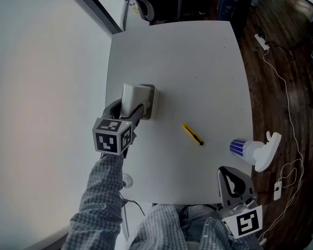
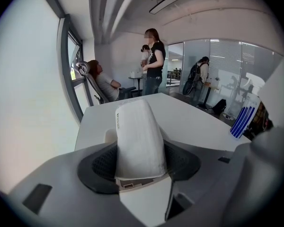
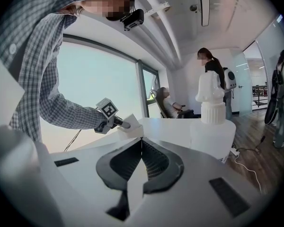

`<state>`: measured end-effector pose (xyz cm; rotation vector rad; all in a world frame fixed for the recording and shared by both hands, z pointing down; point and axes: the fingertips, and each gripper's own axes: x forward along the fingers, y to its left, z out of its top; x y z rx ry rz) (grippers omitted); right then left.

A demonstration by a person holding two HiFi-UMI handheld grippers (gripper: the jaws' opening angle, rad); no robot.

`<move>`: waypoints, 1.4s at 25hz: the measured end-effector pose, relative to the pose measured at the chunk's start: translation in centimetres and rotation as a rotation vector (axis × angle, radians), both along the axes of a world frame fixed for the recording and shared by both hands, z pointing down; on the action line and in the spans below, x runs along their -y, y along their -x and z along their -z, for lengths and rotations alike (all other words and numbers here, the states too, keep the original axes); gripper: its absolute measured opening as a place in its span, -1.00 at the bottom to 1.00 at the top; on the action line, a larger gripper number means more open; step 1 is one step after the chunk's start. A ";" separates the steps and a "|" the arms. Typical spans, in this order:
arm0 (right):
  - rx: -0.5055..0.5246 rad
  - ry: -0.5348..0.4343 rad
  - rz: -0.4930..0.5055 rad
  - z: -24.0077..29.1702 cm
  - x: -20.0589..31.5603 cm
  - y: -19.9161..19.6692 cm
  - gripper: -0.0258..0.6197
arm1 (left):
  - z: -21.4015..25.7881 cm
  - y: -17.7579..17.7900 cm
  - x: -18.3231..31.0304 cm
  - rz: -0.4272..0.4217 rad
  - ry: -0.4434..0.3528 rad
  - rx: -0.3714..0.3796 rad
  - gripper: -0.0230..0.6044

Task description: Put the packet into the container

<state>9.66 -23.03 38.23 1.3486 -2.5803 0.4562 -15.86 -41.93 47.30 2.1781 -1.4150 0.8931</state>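
Packet (image 2: 138, 136) in left claw (image 1: 129, 111), at container (image 1: 152, 102)

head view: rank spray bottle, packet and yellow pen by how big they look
1. spray bottle, clearly largest
2. packet, partly hidden and nearer the camera than the things on the table, so less sure
3. yellow pen, short and thin

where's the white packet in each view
Head view: packet left of centre, held by the left gripper.
Left gripper view: packet at centre, the jaws closed on it.
Right gripper view: packet small, left of centre.
Shared landmark: the spray bottle.
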 end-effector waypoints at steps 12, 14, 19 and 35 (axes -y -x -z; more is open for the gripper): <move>-0.002 0.015 0.004 -0.6 -0.1 -0.1 -0.88 | -2.2 0.0 0.1 -0.012 0.106 0.058 -0.06; -0.001 0.018 0.004 -0.7 -0.1 -0.1 -0.88 | -2.2 -0.1 0.3 -0.017 0.115 0.055 -0.06; 0.005 0.017 0.005 -0.7 -0.1 0.1 -0.88 | -2.4 -0.5 0.7 -0.035 0.126 0.061 -0.06; 0.002 0.032 -0.005 -1.1 -0.7 0.1 -0.88 | -1.7 -1.0 1.1 -0.062 0.041 0.077 0.01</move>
